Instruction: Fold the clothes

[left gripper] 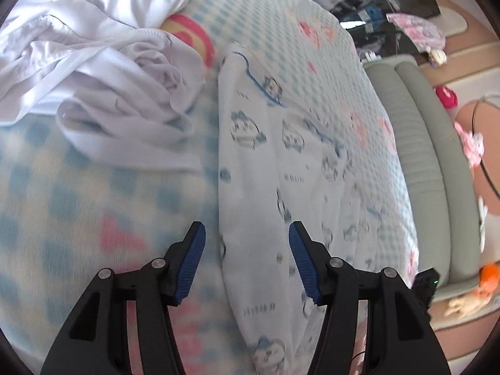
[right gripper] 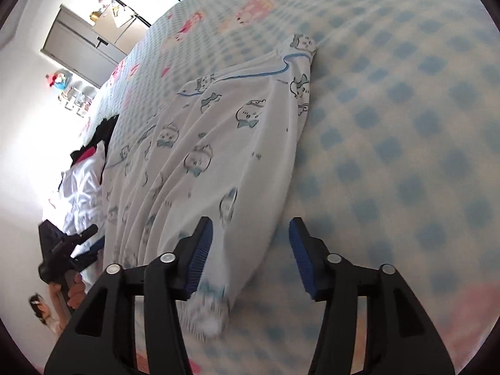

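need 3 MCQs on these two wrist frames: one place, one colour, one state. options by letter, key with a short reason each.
1. Where does the white crumpled garment lie relative to the cartoon-print garment in the left wrist view?
A. To its left
B. On top of it
C. To its right

2. What colour are the pads on the left tool?
A. Red
B. Blue
C. Green

3. What state is the right tool in?
A. Shut on the print garment
B. Shut on nothing
C. Open, with the print garment's end between its fingers

Key: A, the white pile sits left of the print garment on the checked bedspread. B, both ribbed pads are blue. C, the fingers stand wide apart over the fabric.
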### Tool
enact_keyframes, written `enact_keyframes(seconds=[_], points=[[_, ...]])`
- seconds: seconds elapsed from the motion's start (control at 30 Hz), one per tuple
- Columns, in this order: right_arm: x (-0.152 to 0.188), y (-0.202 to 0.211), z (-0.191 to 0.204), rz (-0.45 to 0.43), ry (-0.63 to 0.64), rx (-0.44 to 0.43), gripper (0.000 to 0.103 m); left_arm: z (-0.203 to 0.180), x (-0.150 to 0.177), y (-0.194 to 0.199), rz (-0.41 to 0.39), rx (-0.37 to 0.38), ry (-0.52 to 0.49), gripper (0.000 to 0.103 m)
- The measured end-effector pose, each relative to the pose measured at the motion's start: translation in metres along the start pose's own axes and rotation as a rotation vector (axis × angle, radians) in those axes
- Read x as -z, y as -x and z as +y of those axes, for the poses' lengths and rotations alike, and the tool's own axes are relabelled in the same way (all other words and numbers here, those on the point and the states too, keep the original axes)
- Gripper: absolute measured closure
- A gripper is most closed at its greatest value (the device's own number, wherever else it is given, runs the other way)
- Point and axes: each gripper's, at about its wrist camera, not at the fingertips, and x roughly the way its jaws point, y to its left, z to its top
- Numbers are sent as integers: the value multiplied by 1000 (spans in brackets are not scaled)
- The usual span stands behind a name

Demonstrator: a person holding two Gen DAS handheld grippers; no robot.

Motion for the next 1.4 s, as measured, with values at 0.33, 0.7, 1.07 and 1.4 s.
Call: enact_keyframes(seconds=[0.33, 0.7, 1.07, 1.4], points=[[-28, -30, 4, 53, -5, -150, 77, -12, -11, -23, -8, 47, -32, 52], [-26, -51, 1, 72, -49, -79, 64, -14, -18, -50, 39, -15, -62, 41], [-26, -13, 9, -38, 43, 113, 100, -23, -19, -46, 35, -38, -119, 98], [-28, 21, 23, -98, 167, 287, 101, -35, -31, -9, -20, -135, -218, 97]])
